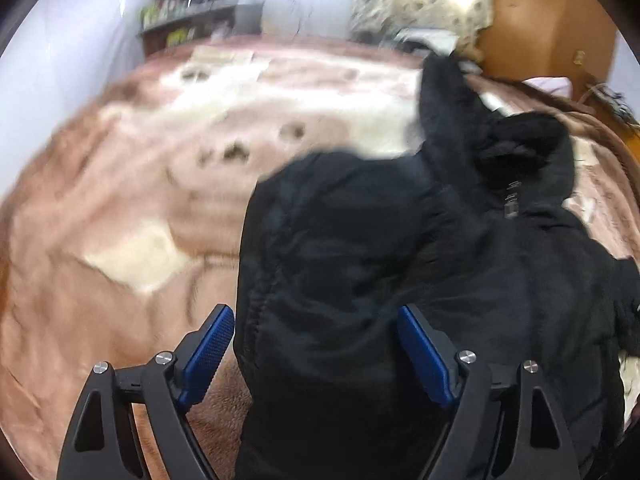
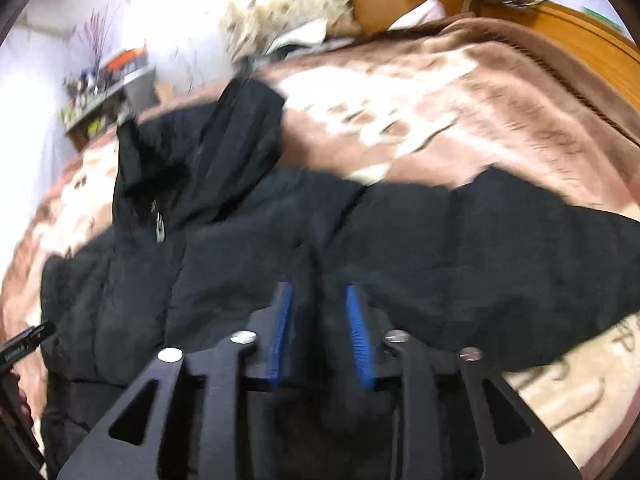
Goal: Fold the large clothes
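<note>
The bulky black hooded padded jacket (image 2: 280,240) sprawls on the plush brown-and-cream blanket (image 1: 120,200), its sleeve apparently lying between the widely parted jaws of the left gripper (image 1: 316,356), while the right gripper (image 2: 320,332) pinches a ridge of quilted fabric, presumably for folding

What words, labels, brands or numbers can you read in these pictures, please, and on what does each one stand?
None can be read for certain.
Blanket: large dark script woven near its edge, too blurred and cut off to read.
Black bar at the left edge of the right wrist view: small white lettering, too small to read.
Jacket: no label visible.
Shelf: items too blurred to show any text.
</note>
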Motion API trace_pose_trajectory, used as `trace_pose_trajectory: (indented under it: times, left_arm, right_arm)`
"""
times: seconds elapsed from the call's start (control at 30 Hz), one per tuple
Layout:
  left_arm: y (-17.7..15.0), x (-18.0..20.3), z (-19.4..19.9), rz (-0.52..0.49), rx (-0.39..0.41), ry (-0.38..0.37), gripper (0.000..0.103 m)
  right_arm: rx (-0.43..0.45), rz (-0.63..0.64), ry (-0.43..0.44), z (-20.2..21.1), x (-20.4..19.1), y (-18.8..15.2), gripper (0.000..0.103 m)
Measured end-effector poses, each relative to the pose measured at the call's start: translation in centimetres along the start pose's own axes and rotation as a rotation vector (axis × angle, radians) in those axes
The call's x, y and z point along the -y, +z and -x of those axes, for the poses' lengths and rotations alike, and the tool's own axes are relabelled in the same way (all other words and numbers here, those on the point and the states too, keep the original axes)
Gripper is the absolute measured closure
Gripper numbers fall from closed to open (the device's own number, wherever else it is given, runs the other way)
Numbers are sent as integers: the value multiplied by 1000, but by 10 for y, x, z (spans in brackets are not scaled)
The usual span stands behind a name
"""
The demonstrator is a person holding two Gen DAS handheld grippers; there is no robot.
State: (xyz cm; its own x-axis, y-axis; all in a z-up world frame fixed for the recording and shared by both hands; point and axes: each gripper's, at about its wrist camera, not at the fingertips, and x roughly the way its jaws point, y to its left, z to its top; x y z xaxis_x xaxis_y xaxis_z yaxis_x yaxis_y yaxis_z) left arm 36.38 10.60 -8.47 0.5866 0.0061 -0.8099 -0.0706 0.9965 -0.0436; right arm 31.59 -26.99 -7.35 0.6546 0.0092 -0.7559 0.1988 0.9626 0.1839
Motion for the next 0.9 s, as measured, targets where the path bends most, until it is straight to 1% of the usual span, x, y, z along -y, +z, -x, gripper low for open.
trace_pose_trajectory:
  times: [0.07,0.1,0.13,0.17,0.2,0.23,0.27,0.3,0.33,0.37,0.4,0.47,0.5,0.57,0.6,0.63,0.7,0.77,0.83,0.9]
  left_arm:
    - [-2,10,24,7,33,-22,19]
    - [-3,16,36,-4,58,-32,19]
    - [-5,26,51,-26,86,-59,19]
    - [-9,36,66,-40,130,-104,19]
    - [-11,46,76,-50,149,-138,17]
    - [-16,59,84,-66,144,-181,17]
    - [-19,70,89,-80,147,-202,17]
    - [-22,85,93,-107,149,-225,17]
    - [-24,96,95,-121,143,-243,17]
    - [-26,111,97,-130,140,-279,17]
    - [-28,125,98,-143,132,-323,17]
    - [-35,150,101,-168,113,-356,17]
    - [-38,164,100,-192,101,-372,17]
    - [-47,183,100,-210,98,-404,17]
    - [-51,194,99,-232,88,-416,17]
    - [-56,205,98,-248,75,-422,17]
    - [-64,221,95,-286,71,-421,17]
    - [-69,233,90,-310,48,-420,17]
    - [-72,238,83,-309,20,-439,17]
    - [-74,236,78,-311,15,-417,17]
  right_arm:
    - [51,-28,-10,28,34,2,42]
    - [63,-44,-18,36,48,2,42]
    - [66,-78,-32,46,71,2,42]
    - [61,-112,-47,52,91,3,42]
    - [65,-148,-81,61,115,2,40]
    - [71,-180,-117,69,142,-1,39]
    - [72,-212,-148,76,163,-5,36]
    - [73,-265,-192,81,190,-11,35]
    - [70,-333,-216,87,220,-18,34]
    - [66,-396,-237,90,247,-26,33]
    - [67,-437,-261,93,266,-31,31]
    - [56,-492,-293,93,301,-42,27]
    - [45,-501,-308,92,310,-46,27]
    - [20,-562,-300,84,336,-56,26]
    - [14,-580,-303,81,342,-59,26]
    - [14,-600,-294,77,349,-61,26]
    - [2,-628,-305,66,360,-63,26]
    - [-8,-685,-286,53,371,-64,26]
    - [-5,-729,-270,45,374,-62,26]
    - [16,-740,-262,39,378,-58,25]
